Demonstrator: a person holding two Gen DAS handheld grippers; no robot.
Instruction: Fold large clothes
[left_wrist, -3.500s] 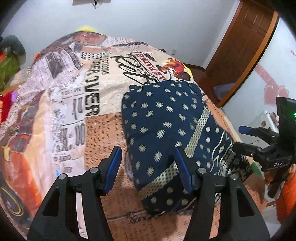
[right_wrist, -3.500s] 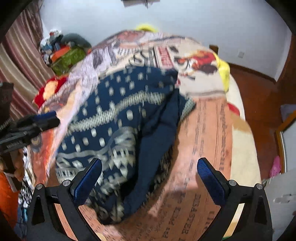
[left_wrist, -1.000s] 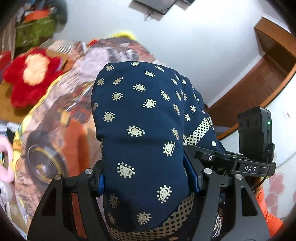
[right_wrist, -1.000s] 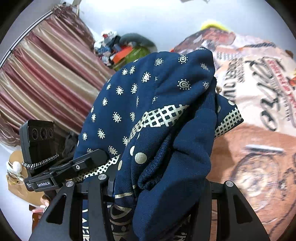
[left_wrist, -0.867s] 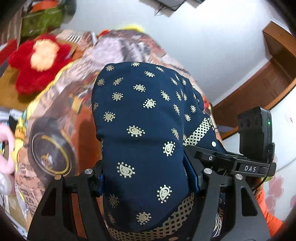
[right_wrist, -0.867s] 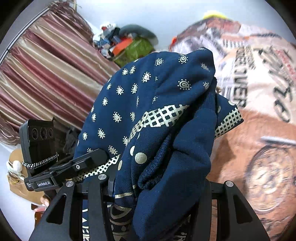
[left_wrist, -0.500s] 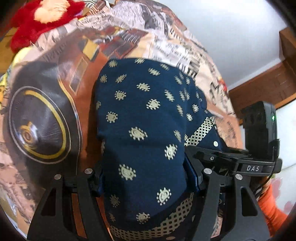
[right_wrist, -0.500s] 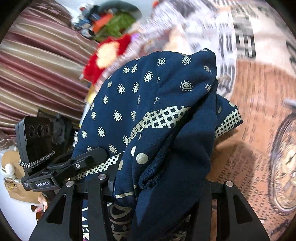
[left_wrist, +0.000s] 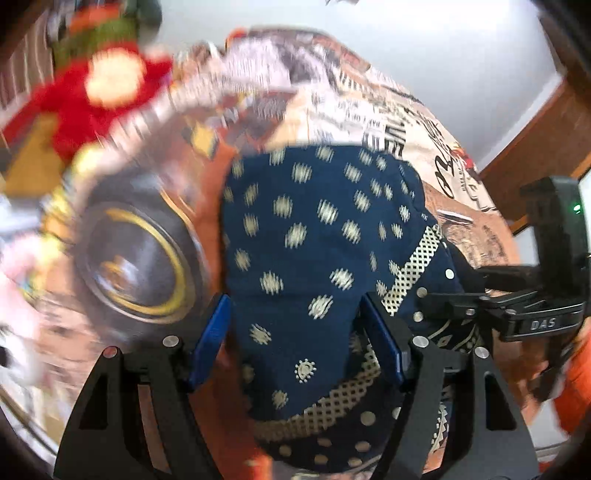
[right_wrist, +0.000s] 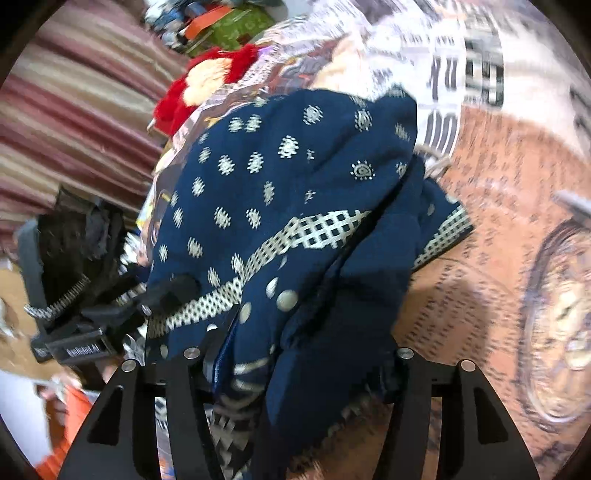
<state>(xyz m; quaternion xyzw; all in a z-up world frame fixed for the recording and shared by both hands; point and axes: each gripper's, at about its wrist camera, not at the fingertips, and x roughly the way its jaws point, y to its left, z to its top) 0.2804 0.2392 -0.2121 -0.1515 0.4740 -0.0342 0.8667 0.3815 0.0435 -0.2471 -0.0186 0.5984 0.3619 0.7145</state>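
A folded navy garment with cream dots and a checked band lies on the printed bedspread. My left gripper straddles its near end; the blue pads stand apart from the cloth and the jaws look open. In the right wrist view the same garment bulges between my right gripper's fingers and hides the pads. The other gripper shows at the right of the left wrist view and at the left of the right wrist view.
A red plush toy and green box sit at the bed's far side. Striped curtains hang on the left. A wooden door stands at the right.
The garment has come down from the air onto the bedspread. My left jaws have spread apart from the cloth. Both views are blurred by motion.
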